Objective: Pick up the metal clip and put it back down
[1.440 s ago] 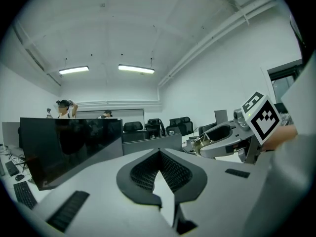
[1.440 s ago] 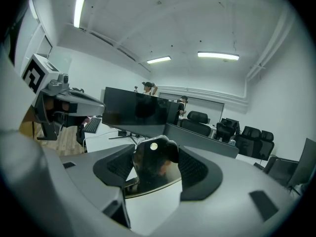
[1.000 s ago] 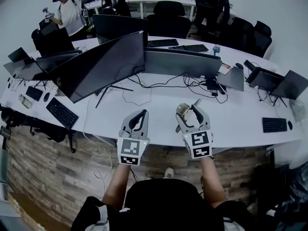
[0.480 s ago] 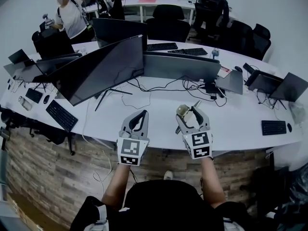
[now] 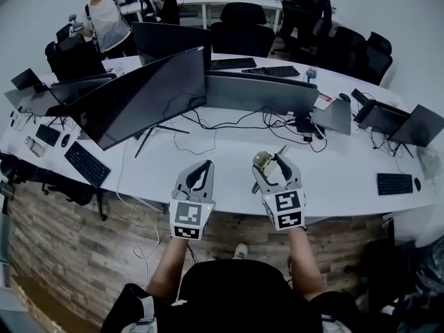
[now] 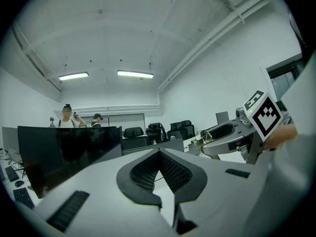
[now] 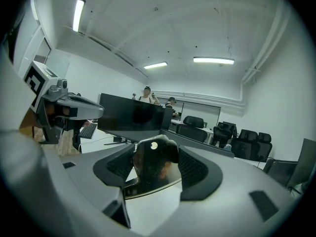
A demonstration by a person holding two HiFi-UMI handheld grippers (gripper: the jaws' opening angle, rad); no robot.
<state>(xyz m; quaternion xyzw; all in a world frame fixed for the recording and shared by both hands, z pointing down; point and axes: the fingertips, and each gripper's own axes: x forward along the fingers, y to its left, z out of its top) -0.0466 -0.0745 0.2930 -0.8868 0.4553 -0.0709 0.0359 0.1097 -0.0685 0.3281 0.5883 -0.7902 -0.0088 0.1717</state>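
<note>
Metal, glossy and dark with reflections: the metal clip [image 7: 153, 174], pinched between the two ribbed black pads [image 7: 197, 169] of the right gripper [image 7: 155, 157], jaws pressed against both its sides. Small round hole near its top edge. From the head view, a pale lump at that gripper's tip, held up over the near part of the white desk [image 5: 229, 168], not far from the front edge.

Left gripper [image 5: 200, 174] alongside, a little apart from the right one and at about the same height. Jaws brought together, pad tips touching, nothing held between them. Marker cubes of both grippers turned toward the head camera, bare forearms [image 5: 170, 269] behind them.

Long, curved and white as a work surface. Further back on it, a row of large dark monitors [image 5: 149, 96] with black cables [image 5: 236, 123] trailing from their stands. Black keyboards at the far left [image 5: 87, 163] and far right [image 5: 395, 180], laptops [image 5: 416, 122] at the right end.

Beyond the desk, black office chairs [image 5: 243, 26], another white table [image 5: 208, 2] and two people [image 5: 104, 19] standing at the back left. Wood-pattern floor [image 5: 62, 234] below the desk's front edge. Plain white walls all round; white ceiling with strip lights [image 7: 213, 60].
</note>
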